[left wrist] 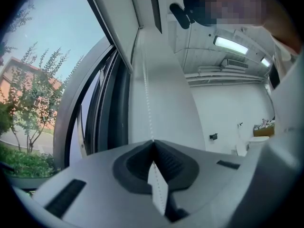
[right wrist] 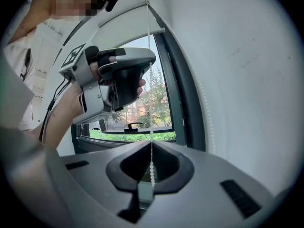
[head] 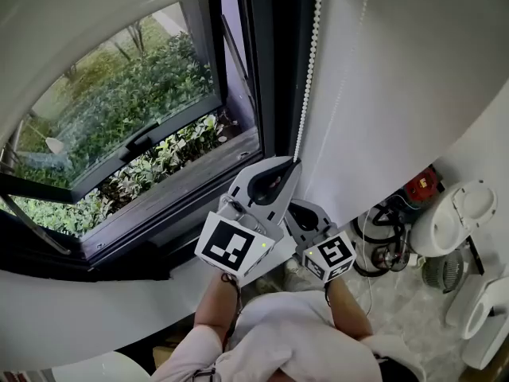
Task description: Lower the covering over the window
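**Now both tools are clamped on the bead chain**

The left tool [head: 296, 161] is raised beside the window [head: 119, 110], its jaws pressed together on the white bead chain [head: 310, 70] that hangs down along the dark frame. In the left gripper view the left tool [left wrist: 153, 144] shows no gap between its jaws, and the chain [left wrist: 146, 94] runs straight up out of their meeting point.

The right tool [head: 308, 216] sits just below and behind the left one, partly hidden by it in the head view. In its own view the right tool [right wrist: 152, 144] is also fully closed, with the chain [right wrist: 151, 167] pinched between the jaws. The same strand runs up from there to the left tool [right wrist: 152, 63], held in a hand above it.

The covering [right wrist: 128, 25] shows as a pale band across the very top of the window [right wrist: 161, 113]. The glass below it is uncovered, with green shrubs [head: 151, 86] in sight outside. A second, thinner run of chain [head: 354, 54] hangs free to the right against the white wall [head: 413, 70].
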`<state>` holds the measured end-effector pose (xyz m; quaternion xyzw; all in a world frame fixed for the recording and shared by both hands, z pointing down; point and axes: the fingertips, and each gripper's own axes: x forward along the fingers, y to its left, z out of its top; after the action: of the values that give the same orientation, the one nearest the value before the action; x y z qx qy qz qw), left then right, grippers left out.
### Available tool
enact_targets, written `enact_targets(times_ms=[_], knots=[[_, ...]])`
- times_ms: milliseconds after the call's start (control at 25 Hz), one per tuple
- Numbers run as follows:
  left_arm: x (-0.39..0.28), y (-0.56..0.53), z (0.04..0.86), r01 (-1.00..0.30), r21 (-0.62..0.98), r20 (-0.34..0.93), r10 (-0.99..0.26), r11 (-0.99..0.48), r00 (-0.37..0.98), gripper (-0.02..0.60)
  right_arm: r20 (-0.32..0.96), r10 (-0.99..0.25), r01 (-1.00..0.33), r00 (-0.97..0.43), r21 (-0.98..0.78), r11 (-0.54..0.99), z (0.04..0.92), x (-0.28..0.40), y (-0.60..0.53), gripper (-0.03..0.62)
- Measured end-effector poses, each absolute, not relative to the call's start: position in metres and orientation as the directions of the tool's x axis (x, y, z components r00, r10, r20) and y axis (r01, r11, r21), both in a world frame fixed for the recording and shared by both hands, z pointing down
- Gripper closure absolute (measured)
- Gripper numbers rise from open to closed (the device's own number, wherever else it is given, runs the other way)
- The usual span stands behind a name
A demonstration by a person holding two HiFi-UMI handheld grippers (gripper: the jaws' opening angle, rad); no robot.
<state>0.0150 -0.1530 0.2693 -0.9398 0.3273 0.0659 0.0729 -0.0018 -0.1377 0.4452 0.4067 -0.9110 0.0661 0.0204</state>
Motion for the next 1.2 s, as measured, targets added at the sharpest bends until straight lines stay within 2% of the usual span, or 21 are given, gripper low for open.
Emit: enact_targets(times_ms=[1200], knots=[[0.009, -0.15, 0.389, -0.645, -0.001, 0.009, -0.645, -0.764, 0.764, 0.568, 0.339, -0.67, -0.742, -0.66, -0.159, 0.651, 0.558, -0.009, -0.13, 0.594]])
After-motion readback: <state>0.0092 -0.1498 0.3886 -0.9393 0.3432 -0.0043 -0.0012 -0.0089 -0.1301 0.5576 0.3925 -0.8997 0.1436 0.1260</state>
